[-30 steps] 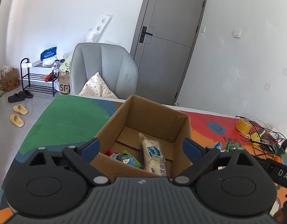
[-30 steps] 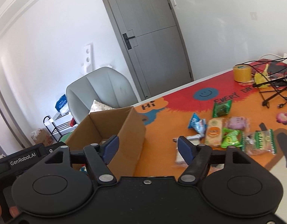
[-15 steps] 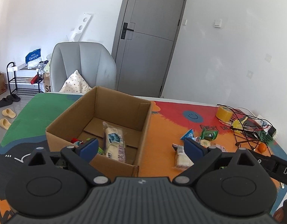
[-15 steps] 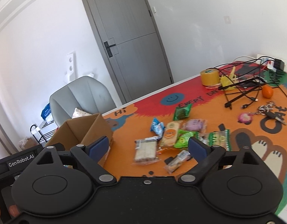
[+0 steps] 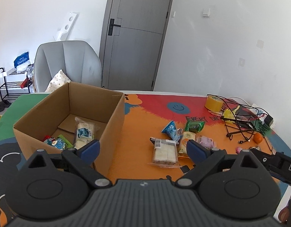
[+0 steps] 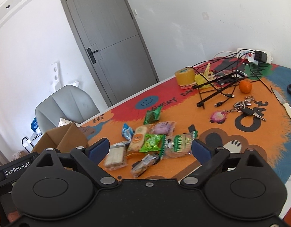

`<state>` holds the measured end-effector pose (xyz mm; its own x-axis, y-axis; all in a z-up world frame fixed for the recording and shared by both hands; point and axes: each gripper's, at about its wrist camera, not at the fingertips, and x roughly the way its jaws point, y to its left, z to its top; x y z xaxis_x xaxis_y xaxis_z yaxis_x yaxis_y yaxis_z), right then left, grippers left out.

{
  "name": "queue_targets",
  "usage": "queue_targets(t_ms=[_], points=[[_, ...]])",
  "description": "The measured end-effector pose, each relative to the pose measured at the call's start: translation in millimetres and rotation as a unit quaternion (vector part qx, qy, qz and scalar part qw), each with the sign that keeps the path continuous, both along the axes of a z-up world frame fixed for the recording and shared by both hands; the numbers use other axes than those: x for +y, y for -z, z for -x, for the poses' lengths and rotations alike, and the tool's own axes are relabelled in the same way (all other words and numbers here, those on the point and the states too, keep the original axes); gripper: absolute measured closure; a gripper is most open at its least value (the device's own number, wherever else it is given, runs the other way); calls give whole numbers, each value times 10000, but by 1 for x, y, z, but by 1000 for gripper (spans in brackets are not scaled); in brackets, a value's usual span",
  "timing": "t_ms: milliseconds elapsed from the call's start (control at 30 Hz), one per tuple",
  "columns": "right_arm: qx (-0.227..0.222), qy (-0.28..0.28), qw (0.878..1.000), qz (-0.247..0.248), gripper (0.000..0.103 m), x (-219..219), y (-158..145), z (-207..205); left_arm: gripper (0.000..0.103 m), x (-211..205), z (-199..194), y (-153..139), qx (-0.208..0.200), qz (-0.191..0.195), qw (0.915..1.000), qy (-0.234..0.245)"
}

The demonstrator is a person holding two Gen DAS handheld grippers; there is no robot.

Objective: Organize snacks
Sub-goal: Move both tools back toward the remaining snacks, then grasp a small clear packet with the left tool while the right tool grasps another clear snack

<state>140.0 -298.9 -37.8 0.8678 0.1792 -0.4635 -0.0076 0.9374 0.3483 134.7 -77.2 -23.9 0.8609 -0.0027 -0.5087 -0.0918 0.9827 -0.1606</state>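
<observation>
An open cardboard box (image 5: 115, 117) stands on the left of the colourful mat and holds a long white snack pack (image 5: 84, 132) and small green and blue packets (image 5: 57, 142). Several loose snacks lie right of it, among them a white cake pack (image 5: 164, 152) and a blue triangular packet (image 5: 170, 129). My left gripper (image 5: 142, 150) is open and empty above the mat between the box and the snacks. My right gripper (image 6: 150, 149) is open and empty above the snack pile, over a green packet (image 6: 152, 142) and a brown bar (image 6: 143, 165). The box corner (image 6: 69, 138) shows at its left.
A yellow tape roll (image 6: 184, 76), a black wire stand with cables (image 6: 219, 87), an orange (image 6: 245, 86), keys with a pink charm (image 6: 240, 109) and a knife (image 6: 285, 104) lie on the right of the mat. A grey chair (image 5: 68, 64) stands behind the box.
Both grippers have swung right, away from the box and toward the loose snacks. The right gripper's jaws have opened wider. Nothing has been picked up.
</observation>
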Motion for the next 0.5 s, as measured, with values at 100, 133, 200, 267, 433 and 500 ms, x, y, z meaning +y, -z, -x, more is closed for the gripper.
queue_targets(t_ms=[100, 133, 200, 267, 433, 500], points=[[74, 44, 10000, -45, 9, -9, 7, -5, 6, -9, -6, 6, 55, -14, 10000, 60], [101, 58, 9999, -61, 9, -12, 10, -7, 6, -13, -8, 8, 69, -26, 9999, 103], [156, 87, 9998, -92, 9, -18, 15, -10, 6, -21, -12, 11, 99, -62, 9997, 194], [218, 113, 9996, -124, 9, -24, 20, -14, 6, -29, -16, 15, 132, -104, 9995, 275], [350, 170, 9991, -169, 9, -35, 32, -22, 7, -47, -27, 24, 154, -179, 9990, 378], [392, 182, 9989, -191, 9, -39, 36, -26, 8, -52, -32, 28, 209, -170, 9988, 418]])
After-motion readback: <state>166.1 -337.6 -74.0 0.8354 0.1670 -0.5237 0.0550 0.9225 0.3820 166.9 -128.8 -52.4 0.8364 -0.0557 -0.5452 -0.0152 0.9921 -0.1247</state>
